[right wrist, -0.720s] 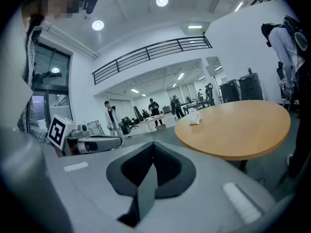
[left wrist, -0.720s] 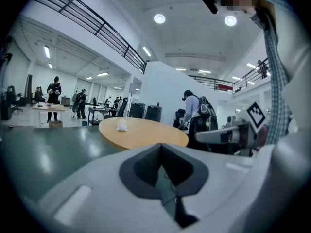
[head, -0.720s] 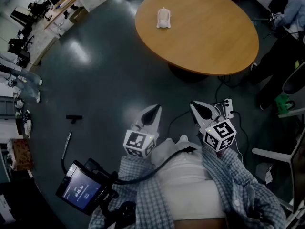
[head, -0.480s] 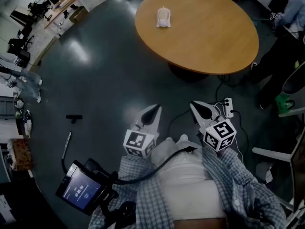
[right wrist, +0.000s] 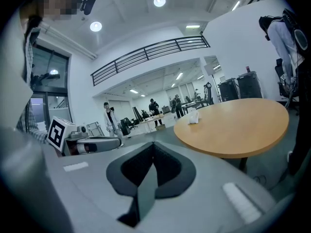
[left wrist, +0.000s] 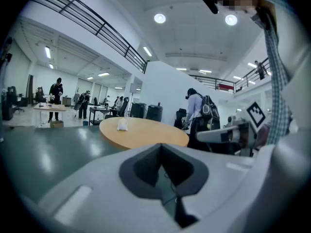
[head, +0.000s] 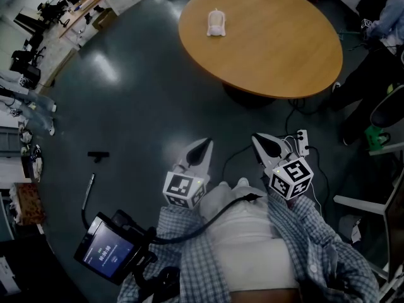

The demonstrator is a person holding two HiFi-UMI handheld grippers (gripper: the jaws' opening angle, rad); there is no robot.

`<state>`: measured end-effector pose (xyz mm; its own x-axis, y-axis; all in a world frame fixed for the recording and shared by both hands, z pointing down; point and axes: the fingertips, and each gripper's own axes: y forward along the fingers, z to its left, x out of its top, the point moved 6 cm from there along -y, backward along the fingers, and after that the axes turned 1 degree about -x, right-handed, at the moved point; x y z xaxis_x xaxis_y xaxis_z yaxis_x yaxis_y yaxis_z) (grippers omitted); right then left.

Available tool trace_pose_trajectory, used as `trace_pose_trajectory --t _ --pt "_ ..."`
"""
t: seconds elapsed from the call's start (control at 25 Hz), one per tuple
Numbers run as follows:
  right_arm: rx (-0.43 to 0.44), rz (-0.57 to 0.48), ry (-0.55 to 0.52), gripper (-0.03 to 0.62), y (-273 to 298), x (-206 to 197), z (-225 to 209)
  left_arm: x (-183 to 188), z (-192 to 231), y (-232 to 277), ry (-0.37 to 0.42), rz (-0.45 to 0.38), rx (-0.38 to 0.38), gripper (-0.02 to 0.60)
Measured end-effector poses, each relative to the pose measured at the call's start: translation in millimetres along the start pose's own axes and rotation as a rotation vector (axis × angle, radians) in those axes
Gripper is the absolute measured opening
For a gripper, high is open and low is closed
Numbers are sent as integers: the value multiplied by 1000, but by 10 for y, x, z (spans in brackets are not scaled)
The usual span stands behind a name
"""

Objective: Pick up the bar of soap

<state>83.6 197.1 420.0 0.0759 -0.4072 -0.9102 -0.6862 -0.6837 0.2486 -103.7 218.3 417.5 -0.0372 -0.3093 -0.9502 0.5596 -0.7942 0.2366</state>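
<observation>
The bar of soap [head: 216, 23] is a small white lump lying on the far left part of the round wooden table [head: 271, 49]. It also shows small and distant in the left gripper view as the soap [left wrist: 122, 124] and in the right gripper view as the soap [right wrist: 193, 116]. Both grippers are held close to the person's body, well short of the table and above the dark floor. My left gripper [head: 203, 144] is shut and holds nothing, its jaws pressed together [left wrist: 162, 152]. My right gripper [head: 260, 139] is likewise shut and holds nothing [right wrist: 153, 149].
A power strip [head: 302, 141] with cables lies on the floor by the right gripper. A person [head: 379, 55] stands at the table's right side, next to a chair [head: 372, 210]. A screen device [head: 107, 250] hangs at lower left. Desks [head: 76, 8] and more people stand far off.
</observation>
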Motion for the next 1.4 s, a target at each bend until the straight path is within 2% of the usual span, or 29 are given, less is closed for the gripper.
trace_pose_trajectory --t 0.24,0.72,1.4 --pt "-2 -9 9 3 14 11 -30 20 29 6 16 2 0 -3" --pt "-7 -6 6 3 -11 22 -22 58 154 -79 10 -18 52 -2" --pt "-35 11 3 3 -146 40 -110 122 32 48 7 -29 25 -2"
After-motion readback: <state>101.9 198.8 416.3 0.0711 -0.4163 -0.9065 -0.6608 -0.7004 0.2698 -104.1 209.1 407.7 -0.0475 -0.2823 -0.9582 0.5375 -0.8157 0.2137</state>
